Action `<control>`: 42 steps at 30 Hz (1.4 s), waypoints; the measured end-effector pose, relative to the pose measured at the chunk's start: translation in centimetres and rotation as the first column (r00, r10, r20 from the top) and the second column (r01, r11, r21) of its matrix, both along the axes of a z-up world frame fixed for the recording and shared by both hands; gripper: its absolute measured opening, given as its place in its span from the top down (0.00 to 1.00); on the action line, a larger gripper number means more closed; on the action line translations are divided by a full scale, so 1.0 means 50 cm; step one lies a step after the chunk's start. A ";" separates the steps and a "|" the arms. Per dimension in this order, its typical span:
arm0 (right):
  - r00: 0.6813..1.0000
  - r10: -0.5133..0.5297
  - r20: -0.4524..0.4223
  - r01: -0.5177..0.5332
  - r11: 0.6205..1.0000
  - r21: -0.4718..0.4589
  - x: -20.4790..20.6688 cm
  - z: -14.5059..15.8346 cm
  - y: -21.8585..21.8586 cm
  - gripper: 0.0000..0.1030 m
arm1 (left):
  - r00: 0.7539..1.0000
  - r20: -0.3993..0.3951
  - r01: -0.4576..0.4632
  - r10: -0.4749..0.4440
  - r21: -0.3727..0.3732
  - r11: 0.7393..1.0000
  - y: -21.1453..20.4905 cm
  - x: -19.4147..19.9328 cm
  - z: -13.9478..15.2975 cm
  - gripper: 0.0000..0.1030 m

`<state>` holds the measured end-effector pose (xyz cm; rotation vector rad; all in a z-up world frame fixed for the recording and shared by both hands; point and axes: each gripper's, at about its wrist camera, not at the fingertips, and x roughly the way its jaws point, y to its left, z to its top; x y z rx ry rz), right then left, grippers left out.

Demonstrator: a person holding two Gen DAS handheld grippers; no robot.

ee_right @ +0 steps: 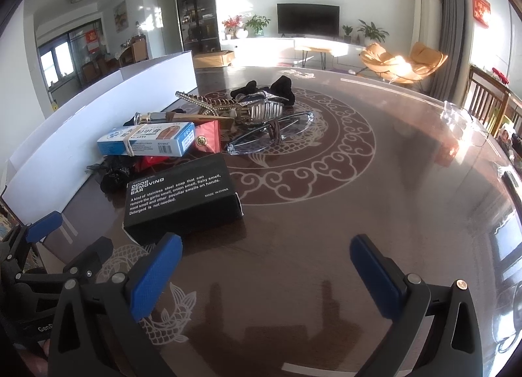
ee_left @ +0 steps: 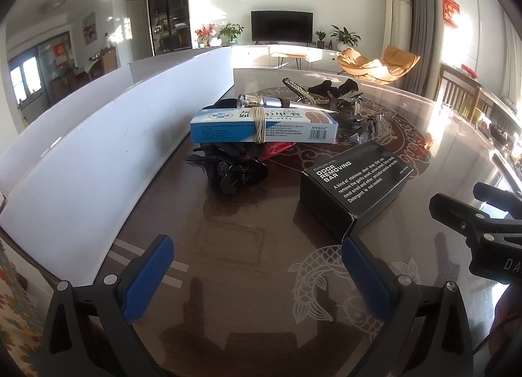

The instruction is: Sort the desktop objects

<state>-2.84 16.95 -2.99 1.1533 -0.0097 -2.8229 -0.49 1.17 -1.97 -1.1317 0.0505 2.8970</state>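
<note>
Both grippers, left gripper [ee_left: 257, 274] and right gripper [ee_right: 266, 274], hover wide apart and empty over the table [ee_right: 359, 213], ready; black box [ee_right: 179, 199] lies nearest, clutter heaped beside the white bin [ee_left: 107, 161].

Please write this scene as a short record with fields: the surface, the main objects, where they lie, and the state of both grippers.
surface: dark table with pale fish and cloud pattern
nearest object: black box, printed "ODOR REMOVING BAR", lying flat
pile: blue and white box on dark items, rubber band around it
behind pile: clear glasses, hair clips
left edge: white bin
left gripper: open, empty
right gripper: open, empty
</note>
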 end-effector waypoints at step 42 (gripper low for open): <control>0.995 0.029 0.095 -0.031 0.999 0.014 -0.035 -0.036 -0.007 0.00 | 0.997 0.074 0.030 -0.031 0.018 0.999 0.009 -0.011 -0.024 0.00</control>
